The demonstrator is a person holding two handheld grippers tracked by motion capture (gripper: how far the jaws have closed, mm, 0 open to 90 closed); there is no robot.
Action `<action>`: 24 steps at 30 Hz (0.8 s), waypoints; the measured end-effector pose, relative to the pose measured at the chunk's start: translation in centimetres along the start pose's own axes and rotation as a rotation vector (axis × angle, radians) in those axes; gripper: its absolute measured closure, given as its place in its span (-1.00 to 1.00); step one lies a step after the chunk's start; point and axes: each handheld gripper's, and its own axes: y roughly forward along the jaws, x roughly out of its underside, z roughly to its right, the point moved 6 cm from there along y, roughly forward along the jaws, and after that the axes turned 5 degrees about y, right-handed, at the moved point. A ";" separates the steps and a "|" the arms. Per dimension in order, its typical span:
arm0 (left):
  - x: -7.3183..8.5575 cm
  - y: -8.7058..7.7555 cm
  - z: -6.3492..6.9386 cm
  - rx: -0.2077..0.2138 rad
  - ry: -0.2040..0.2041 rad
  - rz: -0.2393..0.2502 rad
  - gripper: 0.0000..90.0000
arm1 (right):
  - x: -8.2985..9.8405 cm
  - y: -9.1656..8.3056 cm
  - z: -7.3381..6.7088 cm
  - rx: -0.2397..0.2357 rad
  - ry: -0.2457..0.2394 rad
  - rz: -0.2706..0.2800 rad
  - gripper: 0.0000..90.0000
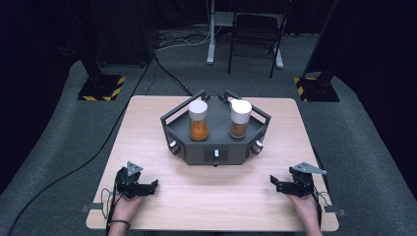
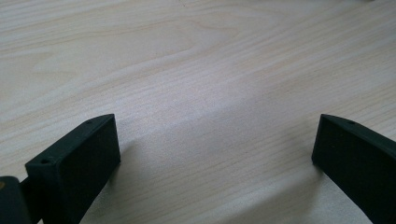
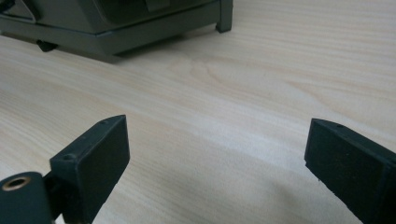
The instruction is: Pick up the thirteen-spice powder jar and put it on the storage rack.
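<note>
A dark grey hexagonal rack stands at the middle of the wooden table. In it stand two clear jars with white lids: one with orange powder on the left, one with brown powder on the right. My left gripper rests near the front left edge, open, jaws pointing inward over bare wood. My right gripper rests near the front right edge, open, nothing between its jaws. In the right gripper view the rack's base lies ahead at the upper left.
Small knobs sit on the rack's front faces. Beyond the table are a black chair, a metal stand, floor cables and two posts with yellow-black striped bases. Bare wood lies between the two grippers.
</note>
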 end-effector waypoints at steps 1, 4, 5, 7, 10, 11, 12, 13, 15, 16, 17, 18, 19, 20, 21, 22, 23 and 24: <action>0.0 0.0 0.0 0.000 0.000 0.000 -0.98 | 0.1 0.0 0.0 0.000 0.002 -0.006 -0.87; 0.0 0.0 0.0 0.000 0.000 0.000 -0.98 | 0.5 0.1 0.1 0.002 0.003 -0.015 -0.87; 0.0 0.0 0.0 0.000 0.000 0.000 -0.98 | 0.6 0.1 0.2 0.001 0.005 -0.019 -0.87; 0.0 0.0 0.0 0.000 0.000 0.000 -0.98 | 0.6 0.0 0.2 0.000 0.010 -0.021 -0.87; 0.0 0.0 0.0 0.000 0.000 0.000 -0.98 | 0.7 -0.1 0.1 -0.001 0.014 -0.033 -0.86; 0.0 0.0 0.0 0.000 0.000 0.000 -0.98 | 0.7 -0.1 0.1 -0.001 0.014 -0.033 -0.86; 0.0 0.0 0.0 0.000 0.000 0.000 -0.98 | 0.7 -0.2 0.0 0.005 0.009 -0.041 -0.86; 0.0 0.0 0.0 0.000 0.000 0.000 -0.98 | 0.7 -0.3 0.0 0.004 0.007 -0.051 -0.86; 0.0 0.0 0.0 0.000 0.000 0.000 -0.98 | 0.8 -0.4 0.0 0.006 0.008 -0.063 -0.84; 0.0 0.0 0.0 0.000 0.000 0.000 -0.98 | 0.8 -0.4 0.0 0.004 0.010 -0.068 -0.84; 0.0 0.0 0.0 0.000 0.000 0.000 -0.98 | 0.8 -0.4 0.0 0.004 0.010 -0.068 -0.84; 0.0 0.0 0.0 0.000 0.000 0.000 -0.98 | 0.7 -0.4 0.1 0.000 0.013 -0.088 -0.84; 0.0 0.0 0.0 0.000 0.000 0.000 -0.98 | 0.7 -0.5 0.0 0.004 0.013 -0.089 -0.83; 0.0 0.0 0.0 0.000 0.000 0.000 -0.98 | 0.8 -0.6 -0.1 0.007 0.010 -0.090 -0.83; 0.0 0.0 0.0 0.000 0.000 0.000 -0.98 | 0.8 -0.6 -0.1 0.009 0.007 -0.091 -0.83; 0.0 0.0 0.0 0.000 0.000 0.000 -0.98 | 0.8 -0.6 -0.1 0.009 0.007 -0.091 -0.83; 0.0 0.0 0.0 0.000 0.000 0.000 -0.98 | 0.9 -0.7 -0.2 0.014 0.001 -0.093 -0.83; 0.0 0.0 0.0 0.000 0.000 0.000 -0.98 | 0.9 -0.7 -0.3 0.017 -0.005 -0.095 -0.83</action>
